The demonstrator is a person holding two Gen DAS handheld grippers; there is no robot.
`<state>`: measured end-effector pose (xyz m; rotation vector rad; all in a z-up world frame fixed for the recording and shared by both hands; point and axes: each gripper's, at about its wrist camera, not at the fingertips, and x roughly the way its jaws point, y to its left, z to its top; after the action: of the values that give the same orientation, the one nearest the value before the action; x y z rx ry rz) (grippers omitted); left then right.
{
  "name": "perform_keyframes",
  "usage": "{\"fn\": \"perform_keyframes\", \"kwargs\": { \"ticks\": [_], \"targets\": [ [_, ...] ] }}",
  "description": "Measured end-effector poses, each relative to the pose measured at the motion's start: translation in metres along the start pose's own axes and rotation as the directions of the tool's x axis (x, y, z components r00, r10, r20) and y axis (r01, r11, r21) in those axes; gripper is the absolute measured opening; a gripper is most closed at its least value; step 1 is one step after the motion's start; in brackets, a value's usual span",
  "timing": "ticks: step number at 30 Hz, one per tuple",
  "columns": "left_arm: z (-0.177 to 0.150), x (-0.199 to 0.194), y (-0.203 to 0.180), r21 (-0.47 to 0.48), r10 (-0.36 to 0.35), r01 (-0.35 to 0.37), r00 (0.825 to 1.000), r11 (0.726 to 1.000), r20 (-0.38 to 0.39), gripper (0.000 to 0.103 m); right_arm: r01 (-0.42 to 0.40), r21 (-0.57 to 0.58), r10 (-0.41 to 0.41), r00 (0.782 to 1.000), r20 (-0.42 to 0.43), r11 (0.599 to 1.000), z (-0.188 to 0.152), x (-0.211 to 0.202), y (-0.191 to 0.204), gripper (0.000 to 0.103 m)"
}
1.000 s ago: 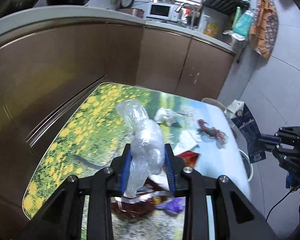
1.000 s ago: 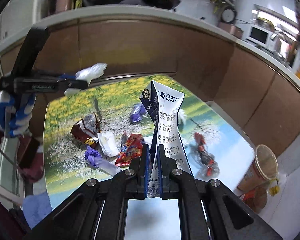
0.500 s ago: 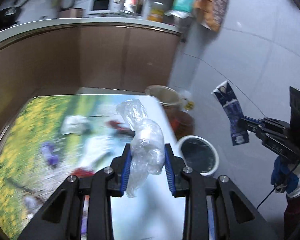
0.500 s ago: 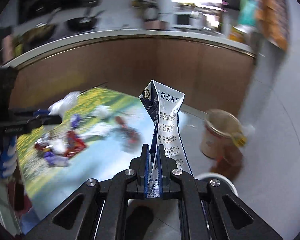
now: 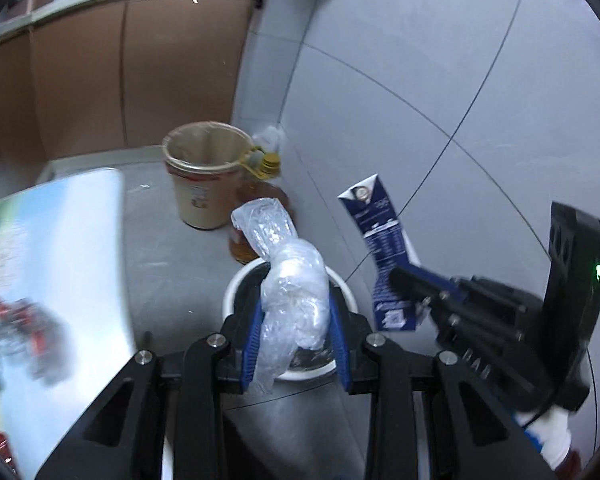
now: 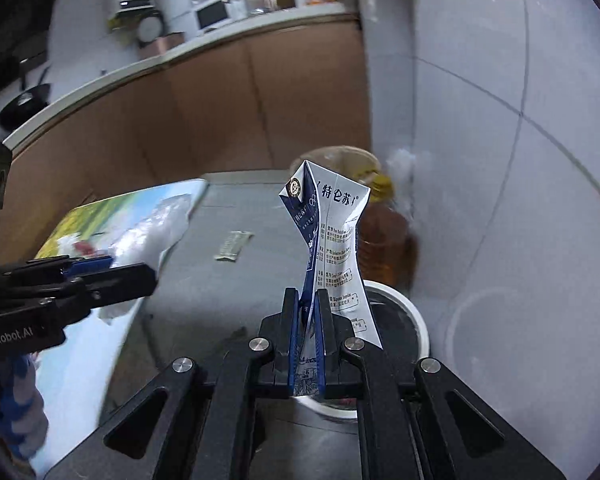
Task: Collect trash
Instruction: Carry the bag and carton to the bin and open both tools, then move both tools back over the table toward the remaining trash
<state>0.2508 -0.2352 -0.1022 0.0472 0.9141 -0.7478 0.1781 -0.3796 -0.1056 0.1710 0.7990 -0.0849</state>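
Observation:
My left gripper (image 5: 295, 308) is shut on a crumpled clear plastic bag (image 5: 292, 280) and hangs over a white bin with a dark liner (image 5: 232, 292) on the floor. To its right, my right gripper (image 5: 414, 280) holds a flattened blue-and-white milk carton (image 5: 382, 240). In the right wrist view, the right gripper (image 6: 309, 300) is shut on that carton (image 6: 336, 240) just above the bin's rim (image 6: 418, 324). The left gripper (image 6: 100, 270) with the bag (image 6: 148, 236) is at the left.
A beige bucket (image 5: 204, 180) and an amber oil bottle with a yellow cap (image 5: 260, 196) stand behind the bin by the grey tiled wall. The table with the flower-print cloth (image 5: 60, 232) is to the left, with blurred litter on it. A small wrapper (image 6: 234, 245) lies on the floor.
Both grippers have swung right, away from the littered table, and sunk toward the white bin on the floor. Each keeps its hold, the left on the bag, the right on the carton.

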Motion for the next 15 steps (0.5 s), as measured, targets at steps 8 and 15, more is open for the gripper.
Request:
{"fn": "perform_keyframes", "kwargs": {
  "ticks": [8,15],
  "targets": [
    [0.027,0.069,-0.004,-0.060,-0.058,0.056,0.998,0.997,-0.030,0.052,0.093,0.037,-0.091,0.995,-0.031,0.995,0.008,0.042,-0.026,0.014],
    [0.026,0.055,0.008,-0.065,-0.065,0.066,0.998,0.996,0.005,0.060,0.166,0.057,-0.166,0.986,-0.006,0.984,0.004,0.033,-0.032,0.036]
  ]
}}
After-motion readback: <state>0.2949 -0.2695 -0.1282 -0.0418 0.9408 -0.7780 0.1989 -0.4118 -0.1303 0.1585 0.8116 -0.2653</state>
